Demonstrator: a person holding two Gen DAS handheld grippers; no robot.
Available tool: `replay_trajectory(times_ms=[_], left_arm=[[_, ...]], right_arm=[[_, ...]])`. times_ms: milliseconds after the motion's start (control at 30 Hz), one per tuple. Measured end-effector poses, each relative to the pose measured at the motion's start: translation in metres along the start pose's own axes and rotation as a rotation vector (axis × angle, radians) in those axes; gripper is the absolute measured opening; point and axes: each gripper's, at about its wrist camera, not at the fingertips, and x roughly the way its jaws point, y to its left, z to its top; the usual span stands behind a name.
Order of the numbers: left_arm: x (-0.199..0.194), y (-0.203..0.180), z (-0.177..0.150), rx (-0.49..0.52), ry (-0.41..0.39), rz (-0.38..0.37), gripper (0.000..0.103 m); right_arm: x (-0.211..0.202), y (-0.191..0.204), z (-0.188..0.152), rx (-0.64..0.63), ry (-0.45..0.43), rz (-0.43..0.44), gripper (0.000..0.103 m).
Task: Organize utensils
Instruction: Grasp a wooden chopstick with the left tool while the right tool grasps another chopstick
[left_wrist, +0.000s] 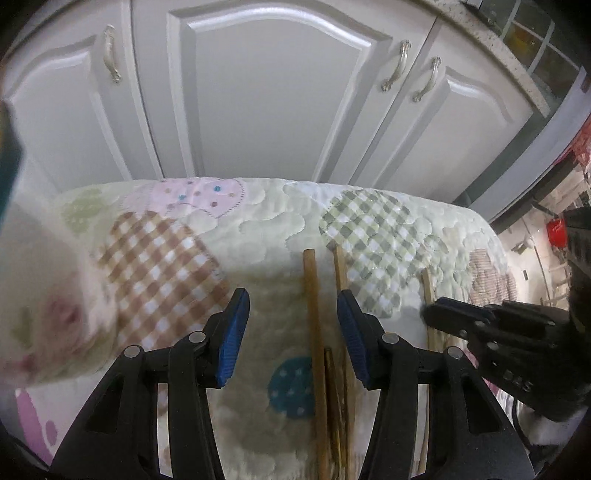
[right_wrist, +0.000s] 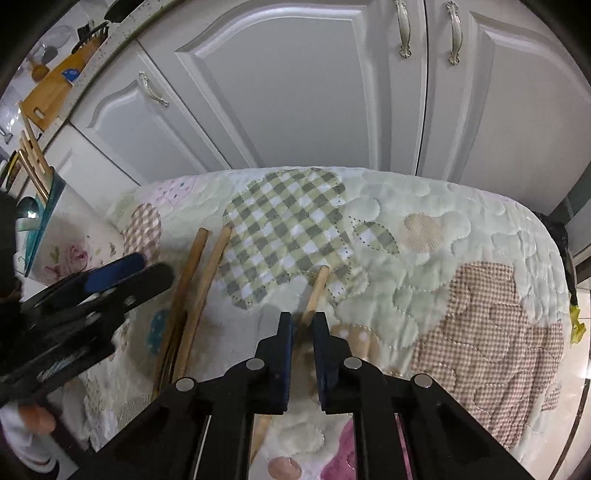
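Several wooden utensils lie on a quilted patchwork cloth. In the left wrist view my left gripper is open, its blue pads on either side of a round wooden handle, with a second handle beside the right pad. My right gripper is shut on a third wooden handle that lies apart to the right; this gripper also shows in the left wrist view. A floral utensil holder with a teal rim stands at the left and holds several wooden utensils.
White cabinet doors with metal handles stand right behind the cloth-covered surface. A countertop with a wooden board lies at the upper left of the right wrist view. The cloth drops off at its right edge.
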Motion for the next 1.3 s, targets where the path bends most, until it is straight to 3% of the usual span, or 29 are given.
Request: replay_trajectory(times_ms=[367,600,933,1067,1167,1200,1267,1300], left_arm=[[0.024,0.001,0.010,-0.001,0.016,-0.007,0.008],[-0.010,0.006,-0.002,-0.021,-0.022,-0.061,0.007],[-0.082,-0.003,-0.027,0.024,-0.125,-0.108,0.007],[-0.106,0.000,-0.037,0.041,-0.163,-0.101,0.007],[-0.114,0.006,-0.043,0.020,-0.165,-0.101,0.007],[-0.116,0.006,-0.046,0.016,-0.169,-0.099,0.007],[-0.122,0.008,-0.051,0.010,-0.175,-0.100,0.007],[-0.126,0.008,-0.053,0.009,-0.181,-0.099,0.007]], right_arm=[[0.008,-0.005,0.015,0.011,0.008,-0.013,0.011],[0.003,0.002,0.016,-0.016,0.007,0.038,0.008],[-0.059,0.024,-0.004,-0.052,-0.102,0.090,0.006],[-0.079,0.035,-0.014,-0.093,-0.124,0.082,0.006],[-0.073,0.035,-0.015,-0.102,-0.088,0.038,0.006],[-0.066,0.034,-0.015,-0.099,-0.075,0.028,0.009],[-0.047,0.032,-0.017,-0.084,-0.039,0.003,0.026],[-0.037,0.031,-0.018,-0.080,-0.023,-0.016,0.028]])
